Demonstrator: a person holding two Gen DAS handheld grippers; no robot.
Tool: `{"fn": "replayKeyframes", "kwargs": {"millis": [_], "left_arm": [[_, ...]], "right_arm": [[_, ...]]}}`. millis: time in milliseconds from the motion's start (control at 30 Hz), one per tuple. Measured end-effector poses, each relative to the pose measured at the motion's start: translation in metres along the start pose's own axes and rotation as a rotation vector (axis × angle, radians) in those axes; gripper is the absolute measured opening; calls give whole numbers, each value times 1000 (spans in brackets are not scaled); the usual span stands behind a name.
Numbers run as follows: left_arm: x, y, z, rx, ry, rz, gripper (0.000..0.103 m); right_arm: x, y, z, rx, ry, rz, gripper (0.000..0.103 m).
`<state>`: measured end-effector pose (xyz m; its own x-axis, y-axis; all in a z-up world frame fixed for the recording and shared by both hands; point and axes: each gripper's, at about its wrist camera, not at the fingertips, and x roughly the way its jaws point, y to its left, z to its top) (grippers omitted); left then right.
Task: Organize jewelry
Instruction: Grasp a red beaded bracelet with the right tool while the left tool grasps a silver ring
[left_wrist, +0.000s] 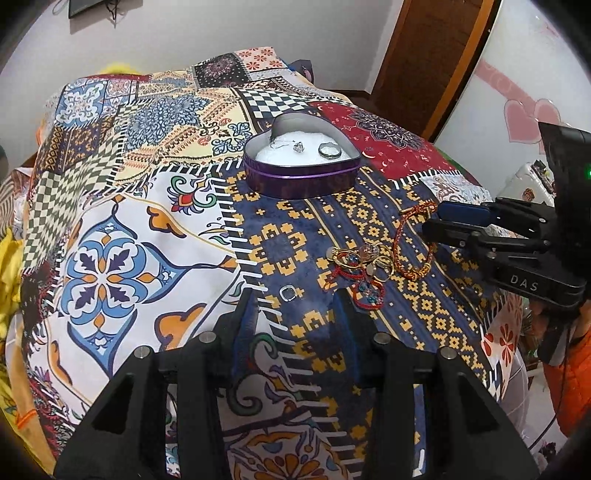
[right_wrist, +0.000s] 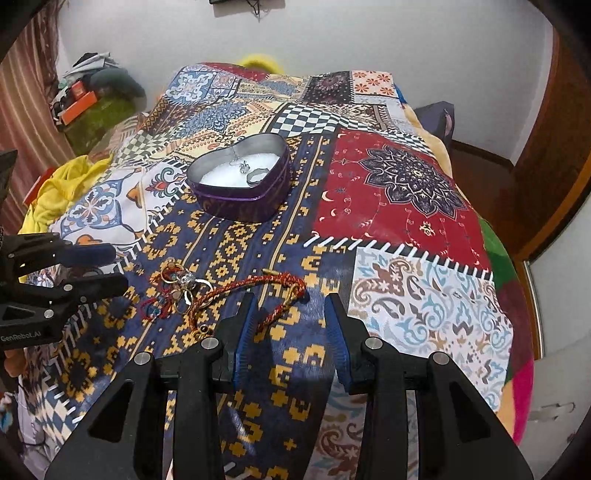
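Our left gripper (left_wrist: 295, 295) and right gripper (right_wrist: 291, 299) hang spread, empty. Ahead sits the tin (left_wrist: 301, 166); a cord bracelet (right_wrist: 255, 291) and tangled rings (left_wrist: 364, 258) lie between.

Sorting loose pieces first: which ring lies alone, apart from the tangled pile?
The small silver ring, alone on the blue cloth left of the jewelry pile.

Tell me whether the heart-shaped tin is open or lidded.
Open. The heart-shaped tin has no lid on; its white lining shows, with a pendant necklace and a ring lying inside.
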<state>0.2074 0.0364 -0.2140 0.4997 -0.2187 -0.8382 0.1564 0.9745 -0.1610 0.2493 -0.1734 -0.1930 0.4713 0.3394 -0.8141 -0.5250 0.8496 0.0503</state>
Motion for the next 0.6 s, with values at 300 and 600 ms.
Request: {"fn": "replayKeyframes", "kwargs": {"millis": [300,600], "left_arm": [[11,-2,-2,28,-5,18,33],[16,-2,-2,57,-4,34,9]], "right_arm": [[13,8,4,-55,-13,4,34],[16,15,-3,-110,-49,-14,18]]}}
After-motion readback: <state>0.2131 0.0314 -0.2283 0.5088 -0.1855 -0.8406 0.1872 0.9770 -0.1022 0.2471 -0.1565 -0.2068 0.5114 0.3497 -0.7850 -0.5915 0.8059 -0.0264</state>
